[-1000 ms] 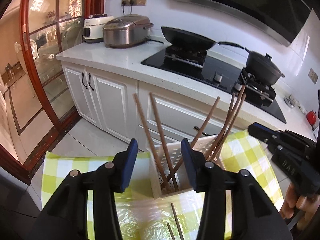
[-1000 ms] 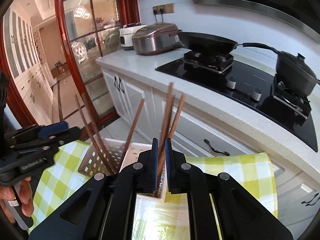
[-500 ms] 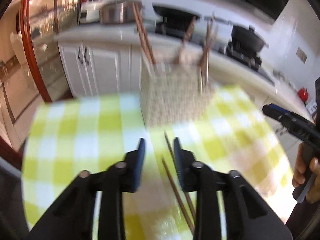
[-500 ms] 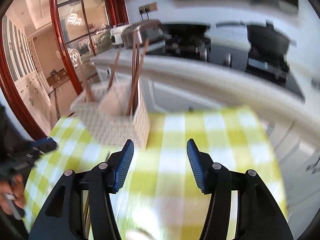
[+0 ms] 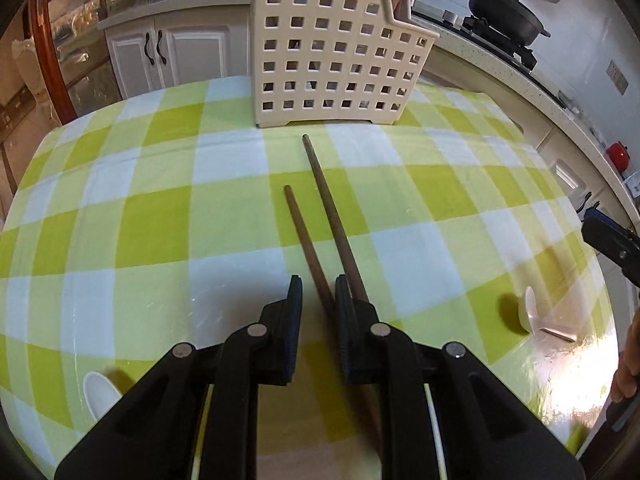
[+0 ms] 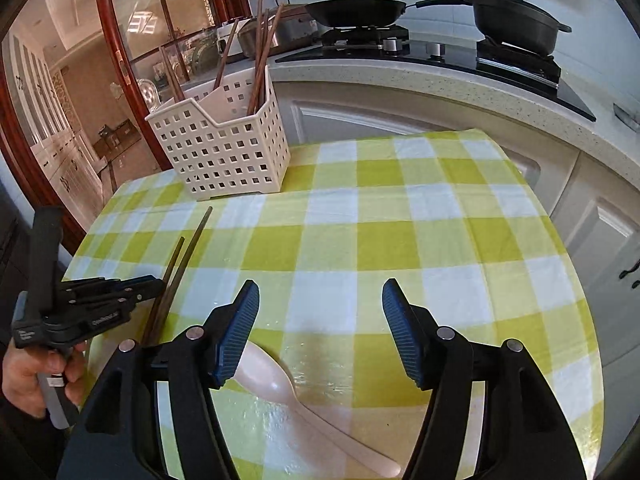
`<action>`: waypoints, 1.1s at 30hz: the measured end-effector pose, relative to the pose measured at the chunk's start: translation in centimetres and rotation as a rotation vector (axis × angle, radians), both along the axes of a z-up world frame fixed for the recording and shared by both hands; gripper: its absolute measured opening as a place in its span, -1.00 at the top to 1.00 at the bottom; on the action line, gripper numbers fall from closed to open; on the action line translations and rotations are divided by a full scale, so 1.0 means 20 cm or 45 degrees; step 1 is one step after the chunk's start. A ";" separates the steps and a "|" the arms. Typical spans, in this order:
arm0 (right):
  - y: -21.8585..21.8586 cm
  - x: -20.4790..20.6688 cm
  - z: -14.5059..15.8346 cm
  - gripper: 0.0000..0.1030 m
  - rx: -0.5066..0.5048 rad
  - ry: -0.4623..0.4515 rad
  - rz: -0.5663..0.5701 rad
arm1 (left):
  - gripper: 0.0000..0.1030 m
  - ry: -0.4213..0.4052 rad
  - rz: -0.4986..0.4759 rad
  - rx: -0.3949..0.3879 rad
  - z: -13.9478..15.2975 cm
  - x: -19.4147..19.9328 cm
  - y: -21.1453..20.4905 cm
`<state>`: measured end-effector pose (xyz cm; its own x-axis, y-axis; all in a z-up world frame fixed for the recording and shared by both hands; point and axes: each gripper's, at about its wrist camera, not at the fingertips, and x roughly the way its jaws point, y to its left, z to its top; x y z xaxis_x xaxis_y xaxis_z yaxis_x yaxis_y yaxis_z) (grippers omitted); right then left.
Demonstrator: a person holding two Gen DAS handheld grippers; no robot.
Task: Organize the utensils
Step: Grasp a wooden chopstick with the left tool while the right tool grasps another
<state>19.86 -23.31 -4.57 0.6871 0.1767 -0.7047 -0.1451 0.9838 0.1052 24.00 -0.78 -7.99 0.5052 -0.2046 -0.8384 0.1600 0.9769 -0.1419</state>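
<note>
Two brown chopsticks (image 5: 316,216) lie side by side on the checked tablecloth (image 5: 160,208), in front of a cream perforated basket (image 5: 332,52) that holds several more chopsticks (image 6: 260,52). My left gripper (image 5: 319,296) is low over the cloth and its jaws are closing. The left chopstick runs through the narrow gap near the right pad, and the left pad is still clear of it. The right gripper (image 6: 320,284) is opening with nothing between its jaws. A cream spoon (image 6: 276,380) lies on the cloth under its left finger (image 6: 236,328).
A second white spoon (image 5: 100,396) lies at the lower left in the left wrist view. Behind the table runs a white counter (image 6: 440,80) with a hob, a wok (image 6: 356,12) and a black pot (image 6: 516,20). A red-framed glass door (image 6: 120,60) stands at the left.
Both grippers came down from above the basket to the tablecloth. The left jaws narrowed around one lying chopstick. The right jaws went from shut to wide apart.
</note>
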 end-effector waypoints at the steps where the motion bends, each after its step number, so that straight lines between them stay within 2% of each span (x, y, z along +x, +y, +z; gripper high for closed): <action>1: 0.00 0.00 0.00 -0.19 -0.003 -0.002 0.002 | 0.68 0.001 -0.004 0.008 0.00 0.01 0.00; 4: 0.02 0.00 0.00 -0.19 -0.005 -0.001 0.013 | 0.70 -0.015 -0.018 0.060 0.00 0.02 -0.03; 5: 0.04 0.00 -0.01 -0.20 -0.017 0.002 0.018 | 0.81 -0.020 -0.026 0.093 0.00 0.03 -0.05; 6: 0.06 -0.01 -0.01 -0.20 -0.022 0.006 0.024 | 0.81 -0.023 -0.030 0.121 0.00 0.04 -0.05; 9: 0.13 -0.01 -0.03 -0.20 -0.019 0.029 0.054 | 0.84 -0.014 -0.045 0.134 0.00 0.06 -0.03; 15: 0.41 0.03 -0.12 -0.17 -0.036 0.115 0.172 | 0.87 0.002 0.032 0.099 0.00 0.09 0.14; 22: 0.70 0.14 -0.23 0.10 -0.066 0.200 0.260 | 0.84 -0.009 0.015 0.093 -0.01 0.09 0.18; 28: 0.81 0.25 -0.30 0.27 -0.134 0.242 0.255 | 0.85 -0.017 0.011 0.074 -0.01 0.10 0.22; 30: 0.84 0.27 -0.30 0.29 -0.181 0.227 0.252 | 0.86 -0.018 0.014 0.061 -0.01 0.11 0.23; 33: 0.87 0.31 -0.31 0.43 -0.220 0.216 0.239 | 0.86 -0.021 0.013 0.053 -0.01 0.11 0.24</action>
<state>25.97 -5.88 -10.82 0.5236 0.1570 -0.8374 -0.3211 0.9468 -0.0232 26.15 3.99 -8.23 0.5205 -0.1646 -0.8378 0.1520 0.9834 -0.0988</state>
